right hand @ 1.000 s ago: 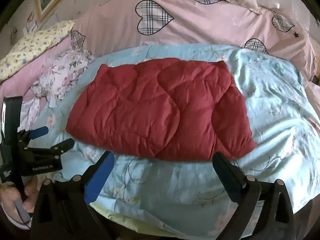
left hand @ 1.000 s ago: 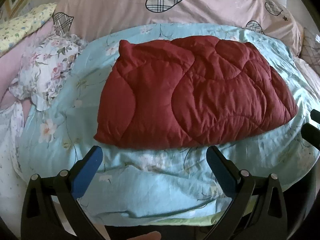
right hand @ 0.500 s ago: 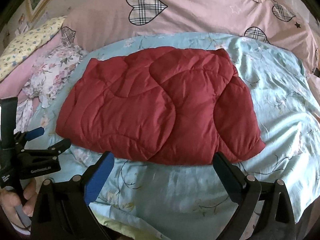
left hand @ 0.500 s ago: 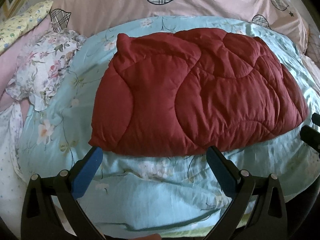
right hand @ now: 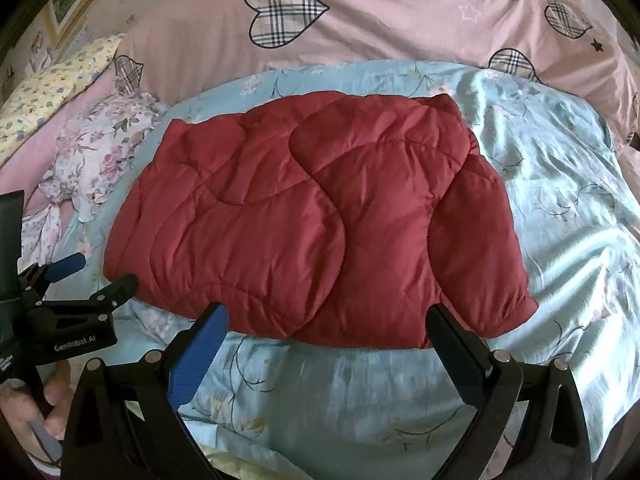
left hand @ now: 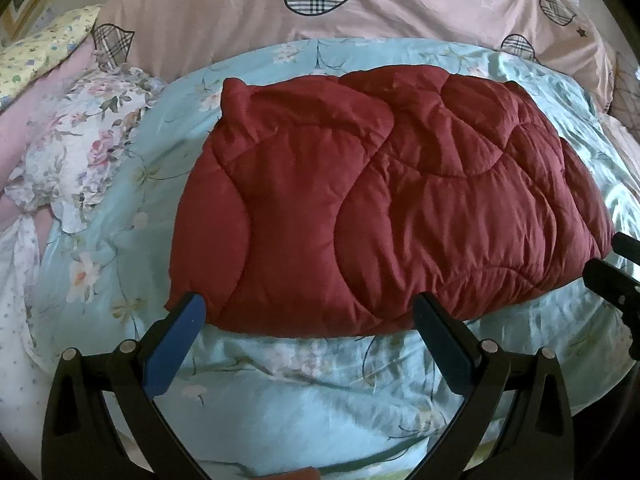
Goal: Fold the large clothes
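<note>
A dark red quilted garment [left hand: 384,208] lies folded flat on the light blue floral sheet [left hand: 304,392]; it also shows in the right wrist view [right hand: 316,224]. My left gripper [left hand: 310,320] is open and empty, its fingertips at the garment's near edge toward the left corner. It also shows at the left of the right wrist view [right hand: 98,270], open beside the garment's left corner. My right gripper [right hand: 326,328] is open and empty at the garment's near edge. It shows at the right edge of the left wrist view [left hand: 610,258].
A pink duvet with plaid hearts [right hand: 360,28] lies across the back. A floral cloth [left hand: 80,152] and a yellow pillow [left hand: 36,60] sit at the left. The blue sheet [right hand: 560,208] stretches right of the garment.
Both grippers have moved forward toward the garment's near edge, which now reaches their fingertips. The garment has not moved. Both grippers stay open.
</note>
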A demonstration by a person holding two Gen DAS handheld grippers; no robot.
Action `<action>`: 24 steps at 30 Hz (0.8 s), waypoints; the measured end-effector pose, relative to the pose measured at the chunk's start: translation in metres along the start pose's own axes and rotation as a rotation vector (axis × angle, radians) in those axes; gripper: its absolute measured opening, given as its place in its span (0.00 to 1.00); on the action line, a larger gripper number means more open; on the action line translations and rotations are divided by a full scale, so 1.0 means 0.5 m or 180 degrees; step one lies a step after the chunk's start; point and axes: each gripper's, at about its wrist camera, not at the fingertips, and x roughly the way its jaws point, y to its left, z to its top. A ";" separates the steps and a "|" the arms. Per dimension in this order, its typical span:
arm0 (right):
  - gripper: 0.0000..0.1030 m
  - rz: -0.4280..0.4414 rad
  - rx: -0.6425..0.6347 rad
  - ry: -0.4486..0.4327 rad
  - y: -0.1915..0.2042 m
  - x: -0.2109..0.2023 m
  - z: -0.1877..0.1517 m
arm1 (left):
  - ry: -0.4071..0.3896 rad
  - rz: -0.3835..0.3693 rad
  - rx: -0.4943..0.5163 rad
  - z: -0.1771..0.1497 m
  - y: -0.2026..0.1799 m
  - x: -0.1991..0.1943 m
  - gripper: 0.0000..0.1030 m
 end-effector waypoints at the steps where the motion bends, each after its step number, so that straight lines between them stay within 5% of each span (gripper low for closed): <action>1: 0.97 0.0000 0.0001 0.0001 -0.001 0.001 0.001 | 0.0001 -0.0001 -0.0003 0.001 0.000 0.001 1.00; 24: 0.97 -0.0030 -0.0012 0.0027 -0.003 0.024 0.024 | -0.0011 -0.0017 -0.0010 0.023 -0.006 0.016 1.00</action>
